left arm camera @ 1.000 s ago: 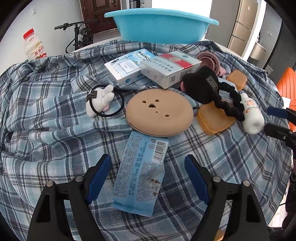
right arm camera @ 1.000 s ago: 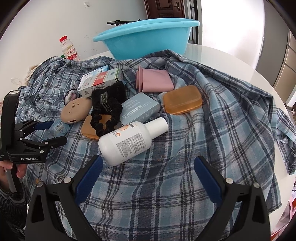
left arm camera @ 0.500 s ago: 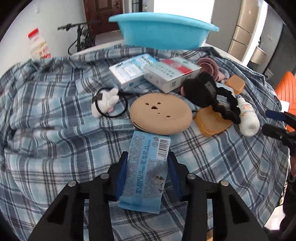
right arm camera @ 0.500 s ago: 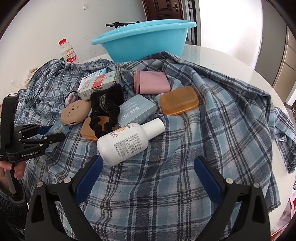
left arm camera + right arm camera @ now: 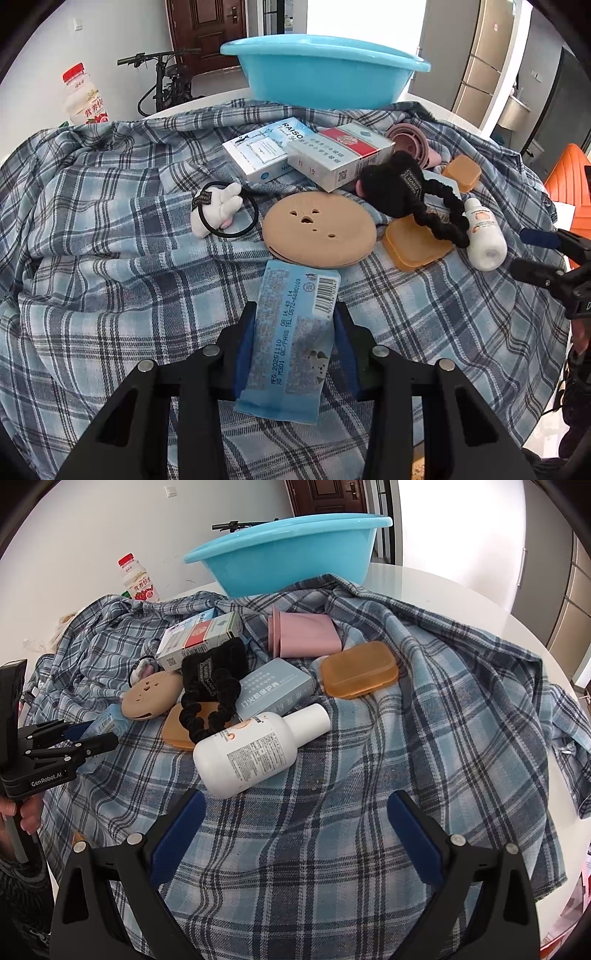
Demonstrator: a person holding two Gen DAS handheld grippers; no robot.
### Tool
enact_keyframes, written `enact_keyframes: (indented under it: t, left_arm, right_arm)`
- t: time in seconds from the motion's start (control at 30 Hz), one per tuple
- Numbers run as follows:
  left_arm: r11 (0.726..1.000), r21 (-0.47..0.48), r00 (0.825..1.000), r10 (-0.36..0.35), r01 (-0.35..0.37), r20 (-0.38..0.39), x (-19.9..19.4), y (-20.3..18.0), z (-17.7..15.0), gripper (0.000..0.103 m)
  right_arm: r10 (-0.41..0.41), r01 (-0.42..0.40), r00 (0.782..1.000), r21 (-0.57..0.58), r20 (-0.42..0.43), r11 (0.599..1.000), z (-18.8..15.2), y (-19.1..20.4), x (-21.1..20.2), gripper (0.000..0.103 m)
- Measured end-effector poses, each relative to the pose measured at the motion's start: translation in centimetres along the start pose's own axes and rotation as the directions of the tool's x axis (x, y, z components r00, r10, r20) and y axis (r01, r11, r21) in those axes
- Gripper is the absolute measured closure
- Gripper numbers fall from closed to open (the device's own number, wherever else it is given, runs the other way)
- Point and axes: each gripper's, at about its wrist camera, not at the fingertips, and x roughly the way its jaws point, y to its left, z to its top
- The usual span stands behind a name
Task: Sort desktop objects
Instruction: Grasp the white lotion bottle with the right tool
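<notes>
My left gripper is shut on a light blue tissue packet and holds it just above the plaid cloth. It also shows in the right wrist view with the packet between its fingers. My right gripper is open and empty, just short of a white lotion bottle. It shows at the right edge of the left wrist view. A blue basin stands at the far side; it also shows in the right wrist view.
On the cloth lie a round tan disc, a black hair tie with a white plush, two boxes, a black scrunchie, tan soap cases, a pink cup and a blue box. A drink bottle stands far left.
My left gripper closed on the tissue packet and lifted it slightly. The right gripper stayed open and barely moved.
</notes>
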Motion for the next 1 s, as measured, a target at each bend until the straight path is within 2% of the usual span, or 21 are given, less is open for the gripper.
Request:
enact_keyframes:
  t: [0.17,0.3,0.47,0.53,0.73,0.93,1.0]
  left_arm:
    - [1.000,0.013,1.000,-0.001,0.001,0.002,-0.2,-0.3,-0.3,0.061]
    - [1.000,0.014,1.000,-0.009,0.009,0.002,-0.4,-0.4,-0.4,0.061]
    - [1.000,0.019,1.000,-0.014,0.014,0.013,-1.1,-0.6,-0.6,0.061]
    - [1.000,0.020,1.000,-0.023,0.023,0.010,-1.3,-0.6,-0.6,0.061]
    - [0.999,0.039,1.000,-0.025,0.024,0.006,-1.3,-1.1,-0.7,0.061]
    - [0.999,0.038,0.999,-0.039,0.039,0.000,-1.3,-1.4,-0.7,0.061]
    - [0.998,0.039,0.999,-0.040,0.040,-0.003,-1.2,-1.5,-0.7,0.061]
  right_arm:
    - [0.058,-0.058,0.998,-0.032,-0.015,0.998,-0.5,1.6,0.2,0.005]
    - [0.018,-0.018,1.000,-0.089,0.001,0.996,0.0,2.7,0.7,0.005]
    - [0.008,-0.007,1.000,-0.085,0.003,0.996,1.4,2.4,1.2,0.005]
    - [0.027,-0.027,1.000,-0.077,0.004,0.997,1.5,2.4,1.2,0.005]
    - [0.001,0.000,1.000,-0.150,0.006,0.989,2.0,2.9,2.4,0.005]
    - [0.062,-0.060,0.998,-0.186,0.004,0.981,2.9,2.1,3.2,0.005]
    - [0.105,-0.109,0.994,-0.225,-0.032,0.968,3.3,2.0,3.8,0.005]
